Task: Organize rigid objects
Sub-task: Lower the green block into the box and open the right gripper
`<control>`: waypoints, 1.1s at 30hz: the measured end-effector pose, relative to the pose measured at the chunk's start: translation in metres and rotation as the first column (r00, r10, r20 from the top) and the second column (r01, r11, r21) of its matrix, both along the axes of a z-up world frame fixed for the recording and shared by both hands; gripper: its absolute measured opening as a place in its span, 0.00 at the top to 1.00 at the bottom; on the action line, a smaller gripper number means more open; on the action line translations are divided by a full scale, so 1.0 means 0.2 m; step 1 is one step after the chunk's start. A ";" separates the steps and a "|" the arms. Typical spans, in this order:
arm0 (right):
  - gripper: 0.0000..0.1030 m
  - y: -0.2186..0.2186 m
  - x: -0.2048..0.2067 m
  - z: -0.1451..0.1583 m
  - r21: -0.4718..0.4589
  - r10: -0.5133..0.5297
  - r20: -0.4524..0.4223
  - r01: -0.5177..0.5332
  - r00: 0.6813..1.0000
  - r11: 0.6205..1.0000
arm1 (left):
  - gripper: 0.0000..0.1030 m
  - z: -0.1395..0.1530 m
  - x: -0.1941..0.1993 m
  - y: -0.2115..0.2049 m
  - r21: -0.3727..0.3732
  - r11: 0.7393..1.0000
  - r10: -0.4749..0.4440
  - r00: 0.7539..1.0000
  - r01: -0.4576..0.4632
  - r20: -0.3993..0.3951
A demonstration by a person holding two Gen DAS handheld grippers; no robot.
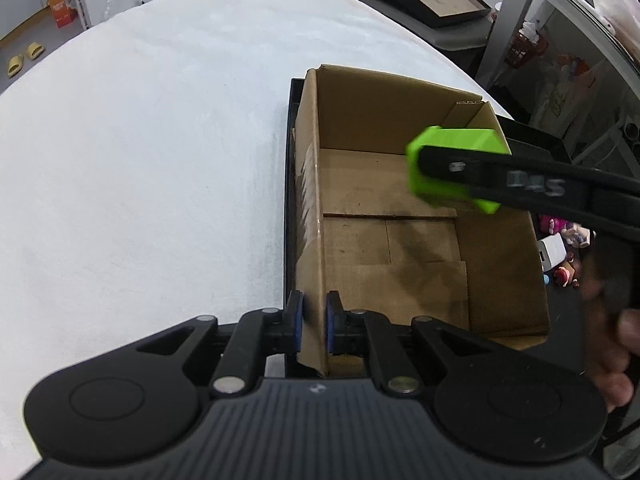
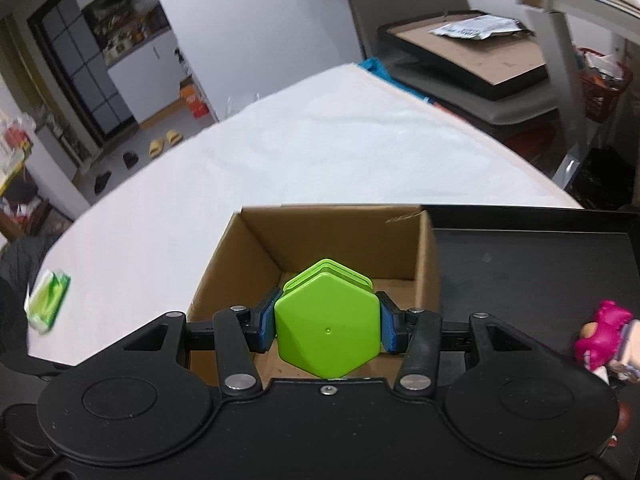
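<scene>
An open cardboard box (image 1: 400, 248) sits in a black tray (image 1: 289, 200) on the white table. My left gripper (image 1: 314, 326) is shut on the box's near left wall. My right gripper (image 2: 328, 320) is shut on a stack of green hexagonal pieces (image 2: 328, 322) and holds it above the box (image 2: 256, 248). In the left wrist view the green stack (image 1: 452, 148) hangs over the box's far right corner, with the right gripper reaching in from the right. The box floor is bare cardboard.
The black tray (image 2: 532, 276) extends right of the box. Pink toy figures (image 2: 604, 328) lie at its right end, also in the left wrist view (image 1: 564, 232). A green-white packet (image 2: 48, 300) lies at the table's left edge. A black framed board (image 2: 472, 60) stands behind the table.
</scene>
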State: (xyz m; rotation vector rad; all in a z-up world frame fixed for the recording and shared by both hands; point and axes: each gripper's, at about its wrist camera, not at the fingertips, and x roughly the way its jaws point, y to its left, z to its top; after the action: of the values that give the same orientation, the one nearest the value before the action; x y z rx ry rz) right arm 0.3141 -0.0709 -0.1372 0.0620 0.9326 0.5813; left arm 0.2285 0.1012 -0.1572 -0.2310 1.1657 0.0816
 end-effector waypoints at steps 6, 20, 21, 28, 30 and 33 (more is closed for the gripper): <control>0.54 0.13 0.01 -0.04 -0.036 0.051 -0.013 -0.051 0.999 0.998 | 0.91 -0.01 0.01 0.01 -0.022 1.000 -0.011 1.000 0.011 -0.001; 0.48 0.22 0.01 -0.06 -0.065 0.053 -0.025 -0.054 0.998 0.996 | 0.91 -0.01 0.01 0.05 -0.048 0.999 0.013 1.000 -0.014 -0.015; 0.45 0.22 0.01 -0.06 -0.063 0.051 -0.025 -0.053 0.998 0.997 | 0.91 -0.01 0.01 0.05 -0.050 0.999 0.016 1.000 -0.017 -0.018; 0.36 0.18 0.00 -0.03 -0.061 0.024 -0.022 -0.025 0.999 0.998 | 0.91 0.00 0.03 0.04 -0.031 0.999 0.018 0.999 -0.019 -0.027; 0.31 0.16 -0.01 0.00 -0.055 0.010 -0.011 -0.010 1.000 0.998 | 0.91 0.00 0.04 0.02 -0.015 1.000 0.014 1.000 -0.014 -0.028; 0.30 0.12 -0.01 0.03 -0.045 -0.019 0.002 0.019 1.000 0.999 | 0.91 0.01 0.03 0.00 0.006 1.000 0.019 0.999 -0.019 -0.031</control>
State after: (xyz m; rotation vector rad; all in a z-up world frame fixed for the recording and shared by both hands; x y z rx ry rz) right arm 0.3112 -0.0467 -0.1320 0.0305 0.9425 0.5422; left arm 0.2353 0.1008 -0.1554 -0.2364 1.1946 0.1054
